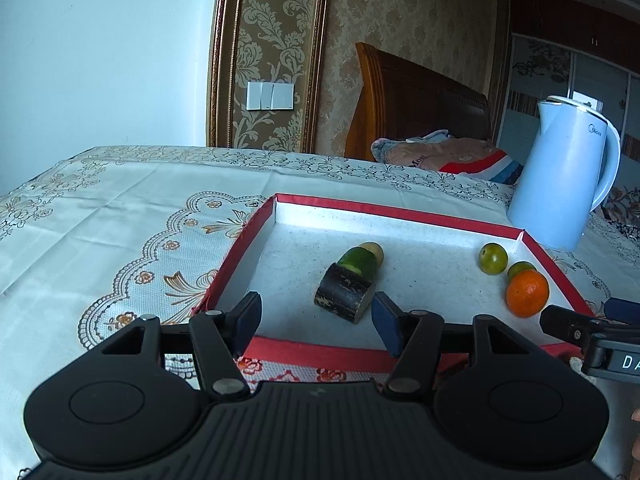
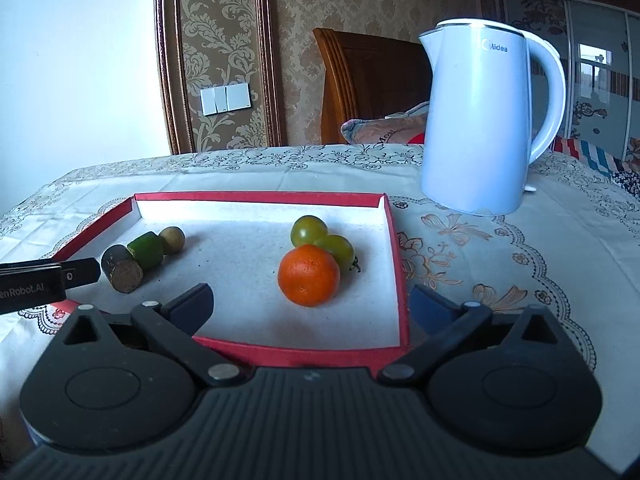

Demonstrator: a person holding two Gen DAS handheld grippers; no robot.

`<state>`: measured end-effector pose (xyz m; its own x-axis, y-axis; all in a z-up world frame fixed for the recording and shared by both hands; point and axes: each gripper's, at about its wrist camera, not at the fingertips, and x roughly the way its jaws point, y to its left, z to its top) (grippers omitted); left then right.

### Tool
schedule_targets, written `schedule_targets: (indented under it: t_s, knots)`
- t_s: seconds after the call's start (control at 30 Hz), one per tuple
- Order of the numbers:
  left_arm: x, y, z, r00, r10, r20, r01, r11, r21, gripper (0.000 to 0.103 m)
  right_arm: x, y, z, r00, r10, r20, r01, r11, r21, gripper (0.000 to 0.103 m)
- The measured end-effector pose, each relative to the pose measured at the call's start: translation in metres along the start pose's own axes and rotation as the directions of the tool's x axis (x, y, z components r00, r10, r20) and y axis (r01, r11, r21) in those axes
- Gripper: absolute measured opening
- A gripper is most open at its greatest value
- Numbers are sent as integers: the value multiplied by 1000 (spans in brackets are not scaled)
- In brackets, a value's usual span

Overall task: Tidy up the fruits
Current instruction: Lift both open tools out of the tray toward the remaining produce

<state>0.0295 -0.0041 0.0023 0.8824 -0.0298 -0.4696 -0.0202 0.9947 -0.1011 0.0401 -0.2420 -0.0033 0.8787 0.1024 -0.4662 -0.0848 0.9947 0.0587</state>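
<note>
A red-rimmed tray (image 1: 352,202) with a white floor (image 2: 256,196) holds the fruit. At its left lie a dark sugarcane piece (image 1: 345,298) (image 2: 121,268), a green cucumber piece (image 1: 359,263) (image 2: 146,250) and a small tan fruit (image 1: 372,251) (image 2: 172,239), touching in a row. At its right an orange (image 1: 527,293) (image 2: 309,275) sits against two green tomatoes (image 1: 493,258) (image 2: 309,230). My left gripper (image 1: 316,318) is open and empty, just short of the sugarcane. My right gripper (image 2: 312,306) is open and empty, just short of the orange.
A pale blue Midea kettle (image 2: 480,120) (image 1: 564,176) stands on the patterned tablecloth (image 1: 132,208) behind the tray's right corner. A wooden headboard (image 1: 416,104) and bedding lie beyond the table. The other gripper shows at each view's edge (image 1: 592,328) (image 2: 48,278).
</note>
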Motion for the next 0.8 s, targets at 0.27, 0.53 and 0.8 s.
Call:
schedule_targets:
  t_s: [0.27, 0.53, 0.8]
  knots:
    - [-30, 5, -15, 997, -51, 63, 49, 998, 36, 72, -11, -9, -3, 1000, -3, 21, 3, 999, 34, 103]
    - [-36, -3, -24, 994, -97, 41, 92, 991, 97, 72, -22, -16, -10, 1000, -10, 17, 9, 998, 64, 103]
    - [-40, -6, -28, 989, -147, 21, 143, 982, 120, 72, -24, -23, -13, 1000, -15, 7, 15, 996, 93, 103]
